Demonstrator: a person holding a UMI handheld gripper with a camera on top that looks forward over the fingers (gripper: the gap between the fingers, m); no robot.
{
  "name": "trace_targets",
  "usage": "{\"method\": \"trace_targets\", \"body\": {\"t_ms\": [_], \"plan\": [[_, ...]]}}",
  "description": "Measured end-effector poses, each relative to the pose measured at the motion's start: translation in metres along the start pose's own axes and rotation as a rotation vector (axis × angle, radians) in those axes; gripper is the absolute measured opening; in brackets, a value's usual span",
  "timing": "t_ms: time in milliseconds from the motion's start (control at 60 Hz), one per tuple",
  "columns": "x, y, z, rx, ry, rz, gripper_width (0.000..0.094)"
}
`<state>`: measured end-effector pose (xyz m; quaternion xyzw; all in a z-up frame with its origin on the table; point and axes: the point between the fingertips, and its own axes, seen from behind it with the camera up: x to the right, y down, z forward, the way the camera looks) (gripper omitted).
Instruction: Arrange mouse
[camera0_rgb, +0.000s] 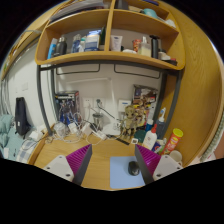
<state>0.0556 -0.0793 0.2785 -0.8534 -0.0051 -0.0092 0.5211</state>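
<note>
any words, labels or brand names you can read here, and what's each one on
None can be read.
Bottles beyond the fingers: labels too small to read.
Items on the shelf: print blurred, unreadable.
Mouse pad between the open fingers: no text visible.
Gripper: no markings visible.

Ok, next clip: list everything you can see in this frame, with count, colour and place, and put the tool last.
Desk: one, light wood, under and ahead of the tool.
Mouse mat: one, blue-grey, on the desk between the fingers; no mouse can be made out on it.
Shelf unit: one, wooden, on the wall above the desk, two levels filled with small items too small to name.
Bottles: at least two, white with red cap and orange, at the desk's right back.
Clutter: many small items and cables, mixed colours, along the back of the desk.
Tool: one, fingers with magenta pads, open, holding nothing.
</note>
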Motion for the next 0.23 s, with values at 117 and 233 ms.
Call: {"method": "trace_targets", "body": {"t_ms": [117,233], "plan": [[-0.02,-0.002,-0.011,0.015,-0.018,0.017,0.0866],[-0.032,0.0,-0.017,0.011,-0.026,0.028,0.0866]]}}
